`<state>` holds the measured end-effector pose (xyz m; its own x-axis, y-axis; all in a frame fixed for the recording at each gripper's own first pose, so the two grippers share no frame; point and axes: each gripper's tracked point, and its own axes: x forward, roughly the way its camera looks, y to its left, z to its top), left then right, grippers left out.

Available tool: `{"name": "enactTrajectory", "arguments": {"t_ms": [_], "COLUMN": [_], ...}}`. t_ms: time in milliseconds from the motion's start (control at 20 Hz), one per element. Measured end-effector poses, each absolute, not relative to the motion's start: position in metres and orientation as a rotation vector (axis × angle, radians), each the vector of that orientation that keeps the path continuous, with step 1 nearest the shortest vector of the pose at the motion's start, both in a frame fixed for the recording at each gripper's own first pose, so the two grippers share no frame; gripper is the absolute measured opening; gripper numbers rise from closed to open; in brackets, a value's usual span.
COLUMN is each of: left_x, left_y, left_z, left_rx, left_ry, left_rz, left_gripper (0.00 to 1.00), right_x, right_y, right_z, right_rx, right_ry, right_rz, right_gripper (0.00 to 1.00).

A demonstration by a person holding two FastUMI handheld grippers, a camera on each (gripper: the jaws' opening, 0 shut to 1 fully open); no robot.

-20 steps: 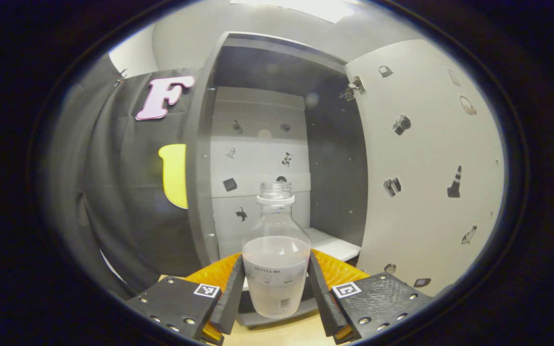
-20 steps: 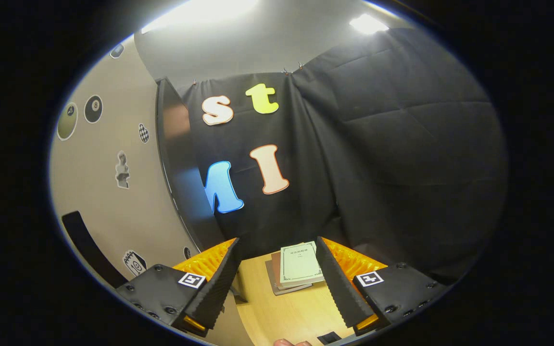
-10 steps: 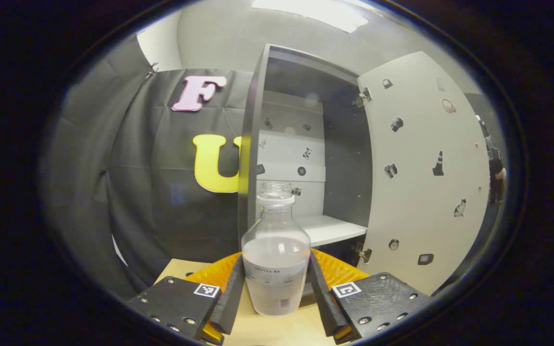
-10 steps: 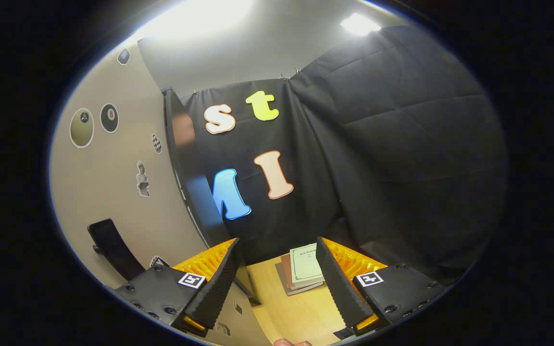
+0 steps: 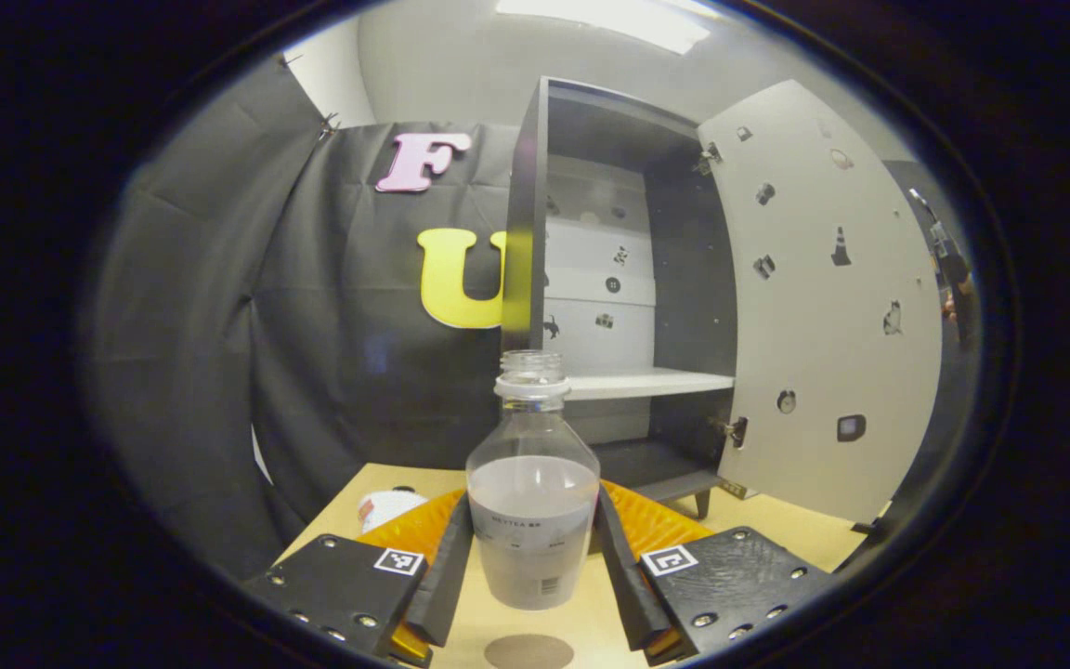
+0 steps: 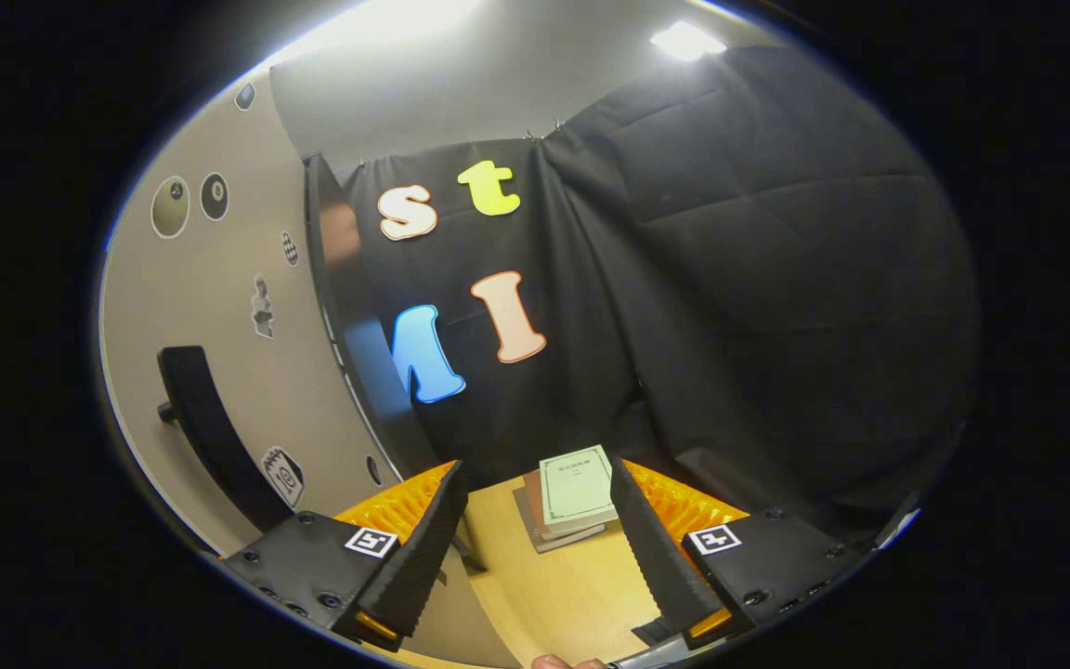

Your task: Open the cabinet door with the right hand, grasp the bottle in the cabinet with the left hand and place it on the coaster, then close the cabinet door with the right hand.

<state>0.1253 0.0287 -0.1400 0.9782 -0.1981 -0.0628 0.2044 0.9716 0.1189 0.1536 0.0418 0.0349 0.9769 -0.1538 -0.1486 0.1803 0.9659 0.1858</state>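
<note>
One bottle pinched upright in my left gripper, above one coaster. One cabinet door open ahead-right. Cabinet now farther than before. My right gripper spread, empty; door handle at its left.

- Left claw: both fingers press the sides of the upright bottle, carried level and clear of the desk.
- Right claw: fingers spread wide, nothing between them, pointing forward over the desk.
</note>
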Motion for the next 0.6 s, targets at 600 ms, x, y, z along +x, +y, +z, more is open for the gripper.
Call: {"name": "enactTrajectory", "arguments": {"t_ms": [600], "left_x": [0.12], "left_y": [0.058], "left_z": [-0.265], "left_rx": [0.175], "left_ry": [0.133], "left_rz": [-0.064], "left_gripper": [0.7], "right_x": [0.147], "right_y": [0.025], "right_z": [0.023], "right_rx": [0.229], "right_ry": [0.178], "right_rz": [-0.28], "right_gripper": [0.98]}}
